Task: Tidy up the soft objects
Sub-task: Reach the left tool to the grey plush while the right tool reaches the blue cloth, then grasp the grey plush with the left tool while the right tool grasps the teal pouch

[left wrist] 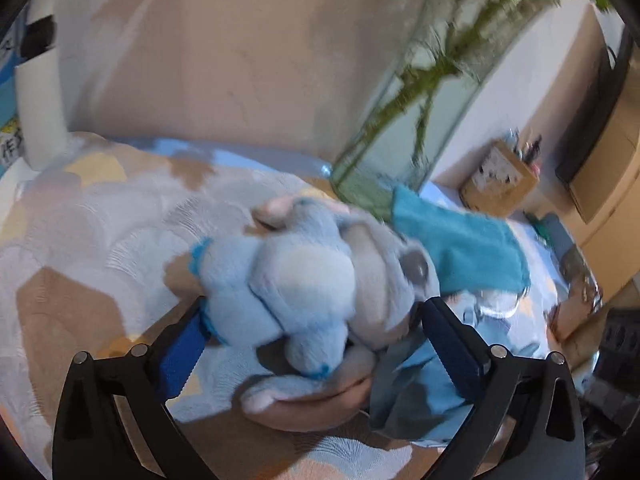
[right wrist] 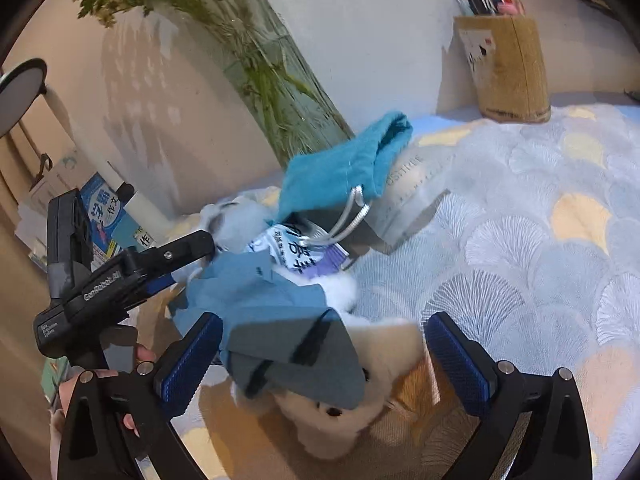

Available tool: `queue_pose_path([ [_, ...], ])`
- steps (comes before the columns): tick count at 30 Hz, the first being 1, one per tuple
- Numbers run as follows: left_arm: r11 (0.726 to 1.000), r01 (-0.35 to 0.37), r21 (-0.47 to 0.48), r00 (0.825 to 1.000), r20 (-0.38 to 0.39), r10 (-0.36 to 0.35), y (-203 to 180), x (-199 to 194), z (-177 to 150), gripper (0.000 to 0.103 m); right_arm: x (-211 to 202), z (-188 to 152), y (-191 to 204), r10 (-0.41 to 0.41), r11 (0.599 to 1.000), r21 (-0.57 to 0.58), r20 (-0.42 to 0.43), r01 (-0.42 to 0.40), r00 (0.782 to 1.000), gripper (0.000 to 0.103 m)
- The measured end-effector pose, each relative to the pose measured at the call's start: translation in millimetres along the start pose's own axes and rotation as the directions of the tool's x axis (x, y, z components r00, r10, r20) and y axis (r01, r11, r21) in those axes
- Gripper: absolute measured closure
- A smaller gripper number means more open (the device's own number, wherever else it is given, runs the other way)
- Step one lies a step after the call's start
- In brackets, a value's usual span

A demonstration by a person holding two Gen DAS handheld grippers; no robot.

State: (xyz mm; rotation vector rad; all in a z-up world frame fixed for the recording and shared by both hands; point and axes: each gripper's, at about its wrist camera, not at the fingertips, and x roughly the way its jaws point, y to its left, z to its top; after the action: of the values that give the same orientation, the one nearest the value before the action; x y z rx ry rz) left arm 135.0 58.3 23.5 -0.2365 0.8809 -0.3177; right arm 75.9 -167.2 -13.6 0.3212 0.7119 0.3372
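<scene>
Straddling blue plush (left wrist: pixel 304 280), L gripper (left wrist: pixel 312 320) jaws wide, pads touching its flanks, no squeeze evident. Plush lies crosswise, dead ahead on bedspread (left wrist: pixel 100 232). R gripper (right wrist: pixel 324 356) wide open, holding nothing, over white plush (right wrist: pixel 360 400); L nearer blue one.

The left gripper (left wrist: pixel 312 312) stands with its blue-padded fingers (left wrist: pixel 182 350) spread wide, jaws parted. The right gripper (right wrist: pixel 324 344) is likewise spread, its blue pads (right wrist: pixel 460 360) well apart. At the lower left of the right wrist view, the person's hand (right wrist: pixel 70 396) grips a handle.
</scene>
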Motion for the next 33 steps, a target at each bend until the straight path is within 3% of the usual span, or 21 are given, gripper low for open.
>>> queue_pose_path([
  [2,0.999,-0.014,0.029,1.0,-0.001,0.015,-6.3,3.2,-2.8,0.001,-0.7,0.1,1.3,0.001,1.0,-0.008,0.0,-0.001,1.0,0.0],
  [6,0.999,0.0,-0.037,0.999,0.034,0.002,6.3,-2.1,-0.3,0.001,-2.1,-1.4,6.2,0.029,0.999,-0.034,-0.006,-0.03,1.0,0.0],
  [12,0.993,-0.121,0.011,0.985,0.128,0.119,6.0,-18.8,4.1,0.001,-5.9,-4.9,8.7,0.042,0.998,-0.049,0.0,-0.042,0.999,0.0],
  [17,0.988,-0.155,0.022,0.977,0.149,0.15,3.3,-26.0,6.5,0.001,-13.0,-3.6,8.6,0.029,0.999,-0.047,0.044,-0.027,0.999,0.0],
  [19,0.991,-0.137,-0.002,0.979,0.154,0.135,3.2,-27.9,11.5,0.001,-29.0,3.3,8.3,0.025,0.999,-0.042,0.12,-0.02,0.992,0.0],
  [22,0.995,-0.099,0.013,0.992,0.076,0.098,-4.4,-12.3,19.2,0.001,-43.1,28.9,2.6,-0.016,1.0,0.022,0.185,0.012,0.983,0.0],
  [24,0.992,-0.112,0.055,0.992,0.056,0.109,-11.8,0.9,21.0,0.0,-38.3,49.4,-0.3,-0.015,0.999,0.041,0.182,0.008,0.983,0.0],
  [26,0.994,-0.099,0.045,0.992,0.084,0.095,-11.4,3.2,18.9,0.0,-24.8,67.1,1.3,-0.023,0.999,0.028,0.184,0.019,0.983,0.0],
  [29,1.0,-0.02,0.018,0.997,0.08,0.018,-4.5,8.7,14.3,0.0,9.7,83.6,0.3,-0.031,0.999,0.023,0.141,0.028,0.99,0.0],
  [33,0.997,0.055,-0.059,0.998,0.044,-0.052,6.0,15.4,13.8,0.0,33.8,81.7,-2.2,-0.036,0.999,-0.001,0.128,0.037,0.991,0.002],
])
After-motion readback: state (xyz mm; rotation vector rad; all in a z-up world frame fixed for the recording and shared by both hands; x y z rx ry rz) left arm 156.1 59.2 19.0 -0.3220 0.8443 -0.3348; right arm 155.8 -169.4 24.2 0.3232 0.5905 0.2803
